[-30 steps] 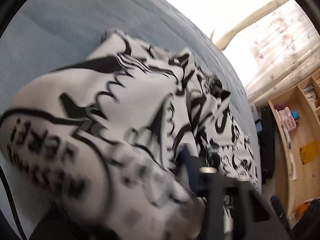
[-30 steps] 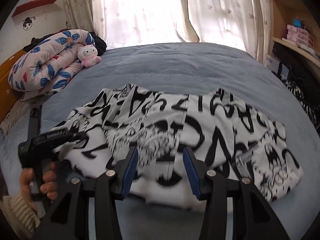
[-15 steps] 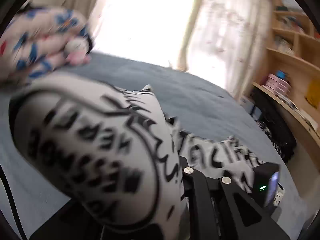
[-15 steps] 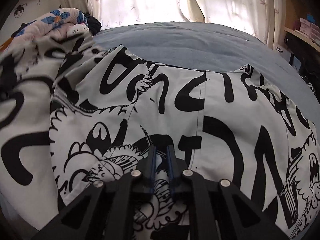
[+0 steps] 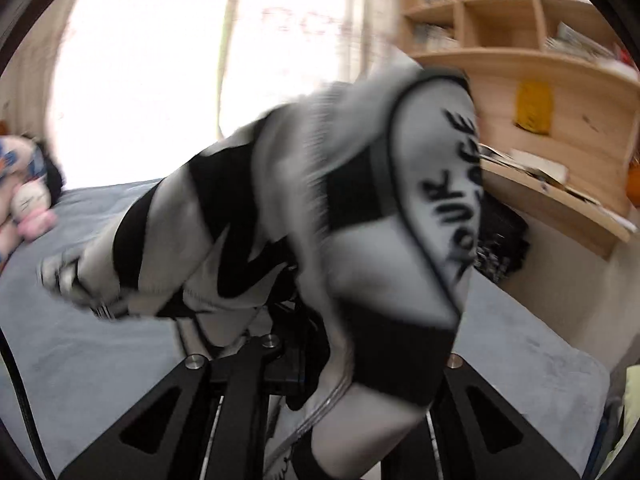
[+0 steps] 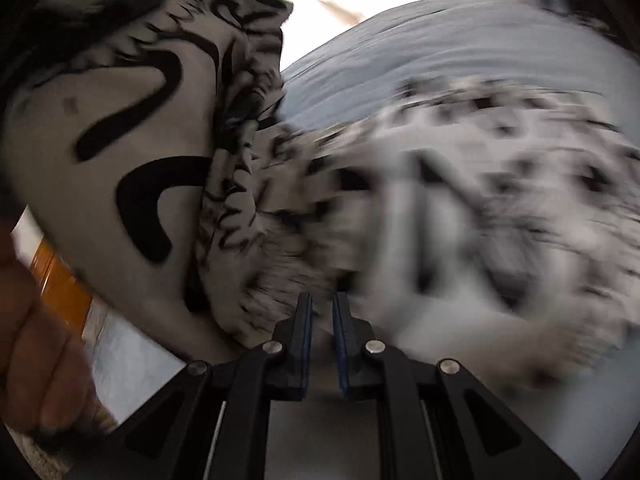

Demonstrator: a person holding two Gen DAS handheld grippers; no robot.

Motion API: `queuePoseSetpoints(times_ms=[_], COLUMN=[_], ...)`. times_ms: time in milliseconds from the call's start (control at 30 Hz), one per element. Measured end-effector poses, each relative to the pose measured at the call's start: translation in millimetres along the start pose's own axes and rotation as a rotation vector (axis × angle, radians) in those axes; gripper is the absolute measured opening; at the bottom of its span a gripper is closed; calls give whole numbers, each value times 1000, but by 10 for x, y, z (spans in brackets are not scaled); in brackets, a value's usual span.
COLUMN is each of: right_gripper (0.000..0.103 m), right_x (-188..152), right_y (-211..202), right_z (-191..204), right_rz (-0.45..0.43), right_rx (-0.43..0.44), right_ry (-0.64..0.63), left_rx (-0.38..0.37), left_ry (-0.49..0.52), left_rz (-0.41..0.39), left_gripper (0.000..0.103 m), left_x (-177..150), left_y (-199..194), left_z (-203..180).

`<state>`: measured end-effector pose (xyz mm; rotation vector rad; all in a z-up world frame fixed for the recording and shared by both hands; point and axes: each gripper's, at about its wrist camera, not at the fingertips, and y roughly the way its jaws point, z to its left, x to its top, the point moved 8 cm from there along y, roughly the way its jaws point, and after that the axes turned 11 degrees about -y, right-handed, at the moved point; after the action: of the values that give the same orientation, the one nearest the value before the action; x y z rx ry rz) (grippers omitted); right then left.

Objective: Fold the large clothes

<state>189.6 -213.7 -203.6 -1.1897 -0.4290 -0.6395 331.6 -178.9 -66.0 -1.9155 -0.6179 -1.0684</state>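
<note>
- So a second ago the black-and-white printed garment [image 6: 500, 184] was lying flat across the blue bed [image 5: 92, 344]. Now its near edge is up in the air, and both views are smeared with motion blur.
- The left gripper [image 5: 296, 360] has its jaws pinched together on a thick bunch of the fabric, which drapes right over the fingers and hides the tips. Those jaws were closing within the last second.
- The right gripper [image 6: 322, 320] was wide open over the cloth a second ago. Now its blue pads [image 6: 306, 320] sit nearly together, clamped on the near hem.
- My read: that's the grab-and-lift that starts a fold, probably carrying the near edge over the rest. Nothing is actually folded yet.
- Direction-wise, the part on the bed runs left to right across the right wrist view, so I'd call that the long axis. The lifted bit is too bunched to say where it points.
- A hand [image 6: 36, 344] shows at the lower left of that view.
</note>
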Motion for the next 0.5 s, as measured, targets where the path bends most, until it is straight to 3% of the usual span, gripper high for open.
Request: queuePoseSetpoints(times_ms=[133, 233, 333, 433, 500], right_gripper=[11, 11, 11, 11, 11], right_x=[-169, -376, -489, -487, -439], right_y=[-482, -722, -828, -861, -856], right_z=[-838, -1332, -1548, -1569, -1568], right_rz=[-5, 13, 12, 9, 12], right_rx=[-261, -361, -369, -339, -335], right_ry=[119, 237, 307, 314, 300], left_rx=[-61, -29, 65, 60, 44], left_ry=[69, 179, 266, 353, 356], left_rz=[79, 266, 426, 373, 395], left_gripper=[9, 11, 14, 22, 25], left_x=[-380, -1100, -1750, -1808, -1777], left_y=[482, 1052, 1416, 1358, 1330], left_z=[-608, -889, -808, -818, -798])
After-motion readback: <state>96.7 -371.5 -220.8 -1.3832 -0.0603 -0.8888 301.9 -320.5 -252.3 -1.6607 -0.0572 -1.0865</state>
